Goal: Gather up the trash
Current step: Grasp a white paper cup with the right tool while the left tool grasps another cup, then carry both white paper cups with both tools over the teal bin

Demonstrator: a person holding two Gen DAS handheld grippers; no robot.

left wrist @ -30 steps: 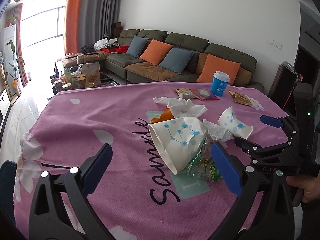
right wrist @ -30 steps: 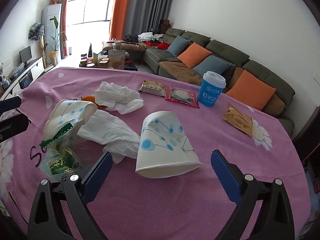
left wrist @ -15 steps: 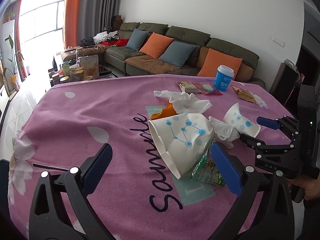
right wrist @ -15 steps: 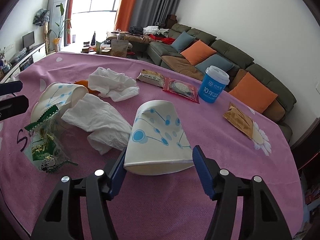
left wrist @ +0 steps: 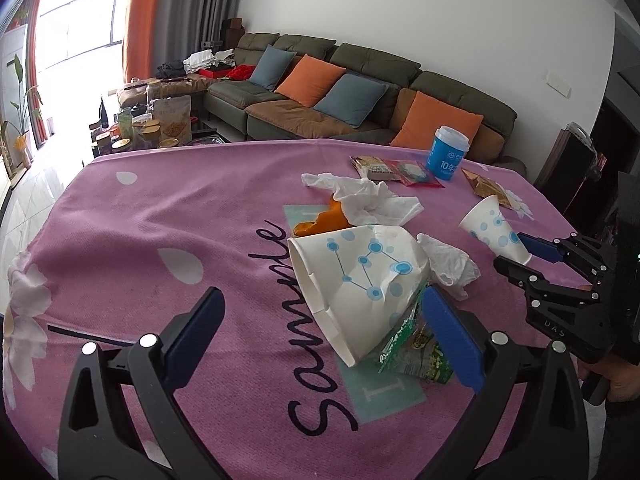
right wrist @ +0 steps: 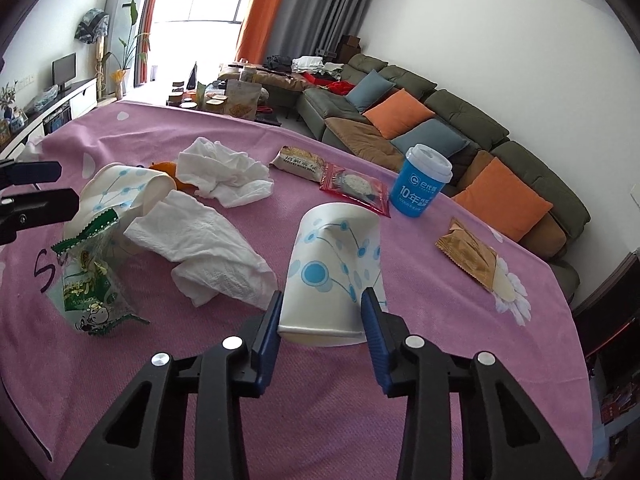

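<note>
**Right tongs closing on paper cup**

While the right tongs (right wrist: 320, 322) close, both pads press the rim end of a dented paper cup (right wrist: 334, 264) lying on the pink tabletop (right wrist: 420, 344). Left tongs (left wrist: 320, 332) stand wide, holding nothing, near a second crushed cup (left wrist: 360, 280) and a green wrapper (left wrist: 420, 350).

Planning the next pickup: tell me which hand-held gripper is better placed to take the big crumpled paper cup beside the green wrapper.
Left. The left hand-held gripper stands open right in front of the big crumpled cup. The right hand-held gripper is closing on the smaller paper cup, which it already pinches.
</note>
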